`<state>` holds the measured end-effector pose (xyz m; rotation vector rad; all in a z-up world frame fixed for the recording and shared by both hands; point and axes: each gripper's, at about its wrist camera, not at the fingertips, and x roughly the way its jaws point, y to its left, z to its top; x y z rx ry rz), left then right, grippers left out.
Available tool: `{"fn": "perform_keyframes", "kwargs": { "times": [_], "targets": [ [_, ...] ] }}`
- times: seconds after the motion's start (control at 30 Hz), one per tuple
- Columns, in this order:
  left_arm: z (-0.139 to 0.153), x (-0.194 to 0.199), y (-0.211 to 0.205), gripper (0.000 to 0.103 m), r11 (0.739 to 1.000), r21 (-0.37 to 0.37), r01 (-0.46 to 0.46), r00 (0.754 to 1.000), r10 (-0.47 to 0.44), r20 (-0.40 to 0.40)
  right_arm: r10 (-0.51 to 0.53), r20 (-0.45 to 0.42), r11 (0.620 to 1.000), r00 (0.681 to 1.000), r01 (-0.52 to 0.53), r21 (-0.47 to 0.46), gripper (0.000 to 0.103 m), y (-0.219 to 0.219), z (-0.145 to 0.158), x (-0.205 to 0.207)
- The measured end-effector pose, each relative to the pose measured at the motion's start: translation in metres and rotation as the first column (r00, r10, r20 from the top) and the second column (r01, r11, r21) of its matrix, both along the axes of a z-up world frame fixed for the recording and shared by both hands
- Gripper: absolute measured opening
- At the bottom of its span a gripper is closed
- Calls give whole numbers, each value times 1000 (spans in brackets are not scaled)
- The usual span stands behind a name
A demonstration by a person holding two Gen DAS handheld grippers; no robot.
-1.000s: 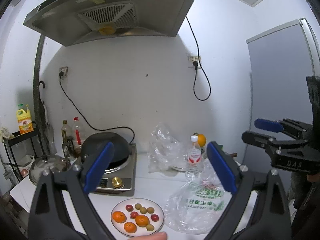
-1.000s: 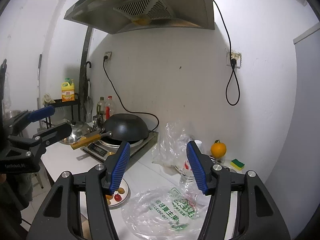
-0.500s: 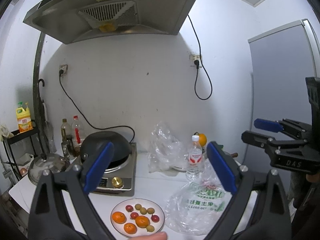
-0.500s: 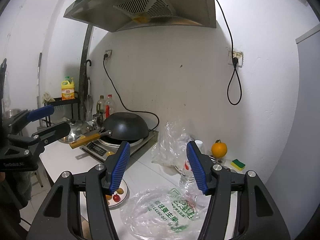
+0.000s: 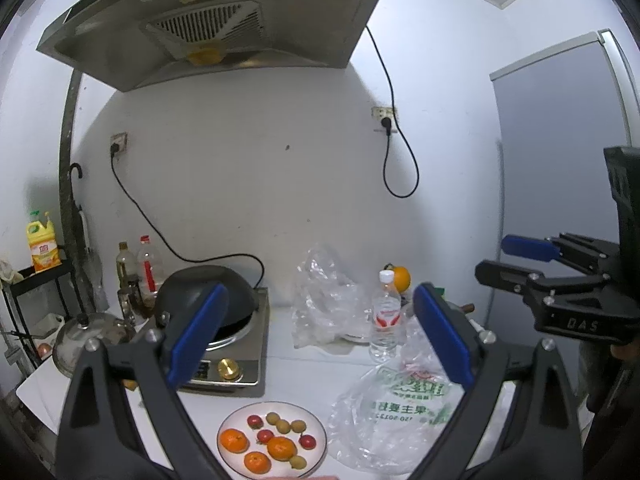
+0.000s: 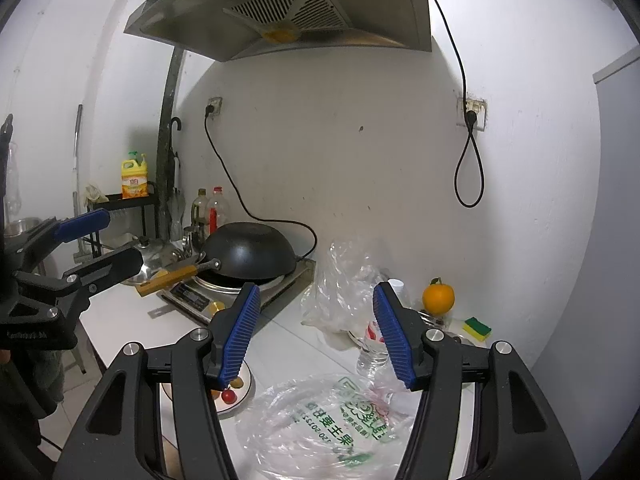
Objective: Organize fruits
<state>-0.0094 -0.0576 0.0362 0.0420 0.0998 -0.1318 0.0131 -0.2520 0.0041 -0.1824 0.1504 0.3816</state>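
Note:
A white plate (image 5: 318, 430) at the counter's front edge holds three oranges (image 5: 281, 448), several small red fruits (image 5: 265, 435) and several small green-yellow fruits (image 5: 283, 425). A clear plastic bag with green print (image 5: 394, 416) lies flat to its right; it also shows in the right wrist view (image 6: 328, 420), with the plate (image 6: 244, 394) partly hidden behind a finger. My left gripper (image 5: 320, 336) is open and empty, high above the plate. My right gripper (image 6: 316, 332) is open and empty above the bag. Each gripper shows in the other's view (image 5: 516, 260) (image 6: 104, 240).
An induction cooker (image 5: 240, 364) with a black wok (image 5: 208, 292) stands at the left. A crumpled clear bag (image 5: 324, 304), a water bottle (image 5: 386, 316), a lone orange (image 6: 439, 297) and a sponge (image 6: 477, 326) sit near the wall. Oil bottles (image 5: 138, 268) and a kettle (image 5: 86, 336) are far left.
Both grippers have drifted very slightly, with the scene shifting a little in each view. Both stay open and empty. Nothing on the counter has moved.

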Motion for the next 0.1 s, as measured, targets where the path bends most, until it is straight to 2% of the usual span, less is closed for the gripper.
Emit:
{"fn": "perform_keyframes", "kwargs": {
  "times": [0.1],
  "targets": [
    [-2,6,-5,95,1000,12,6,1000,-6,4,2,-1,1000,1000,-2,0,62,0,-1,1]
  ]
}}
